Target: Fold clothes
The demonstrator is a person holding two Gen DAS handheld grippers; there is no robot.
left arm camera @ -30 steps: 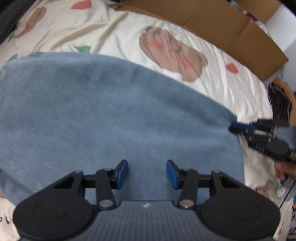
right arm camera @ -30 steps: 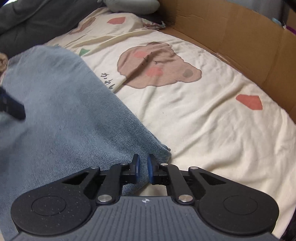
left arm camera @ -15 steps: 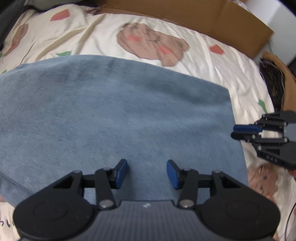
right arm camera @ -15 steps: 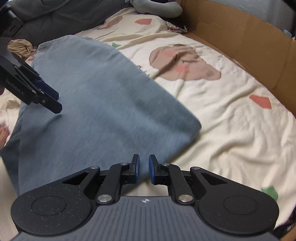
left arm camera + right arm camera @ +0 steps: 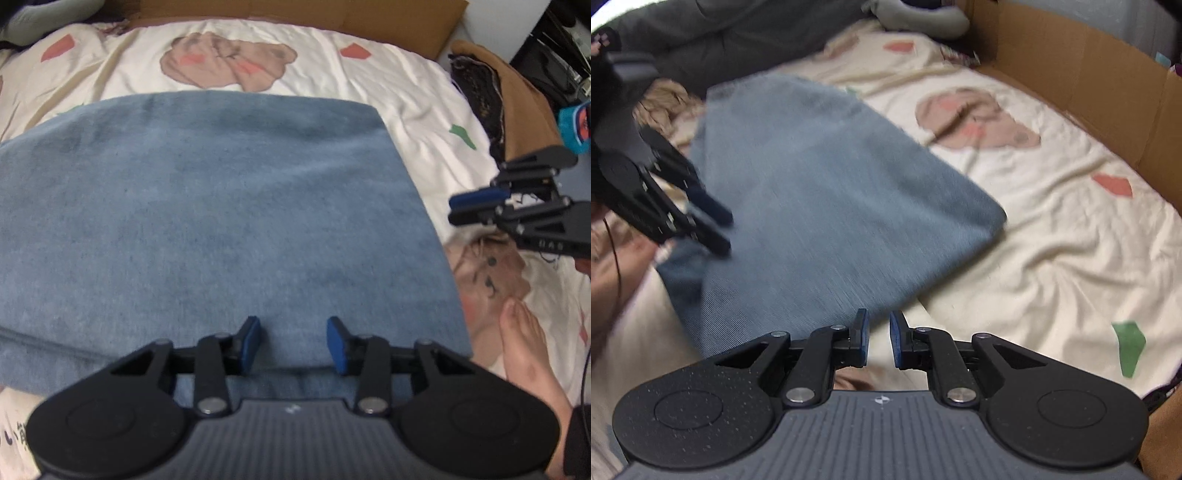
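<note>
A folded blue denim garment point(image 5: 221, 221) lies flat on the cartoon-print bedsheet point(image 5: 406, 81). My left gripper point(image 5: 293, 343) hovers over the garment's near edge; its jaws are closing with nothing pinched between them. In the right wrist view it shows above the garment's left side point(image 5: 713, 225). My right gripper point(image 5: 879, 338) hangs off the garment point(image 5: 831, 206), past its near corner, over bare sheet. Its jaws stand a narrow gap apart and hold nothing. In the left wrist view the right gripper point(image 5: 476, 206) floats to the right of the garment.
A cardboard wall point(image 5: 1089, 85) borders the far side of the bed. A dark grey blanket point(image 5: 720, 33) and a beige cloth point(image 5: 665, 96) lie beyond the garment. A person's bare foot point(image 5: 524, 350) rests on the sheet at the right. Dark and brown clothes point(image 5: 491, 99) are piled near the bed's corner.
The right gripper has drawn back off the garment's corner and away to the side. The left gripper has slid along the garment, rolled, and its jaws have narrowed. The garment lies still.
</note>
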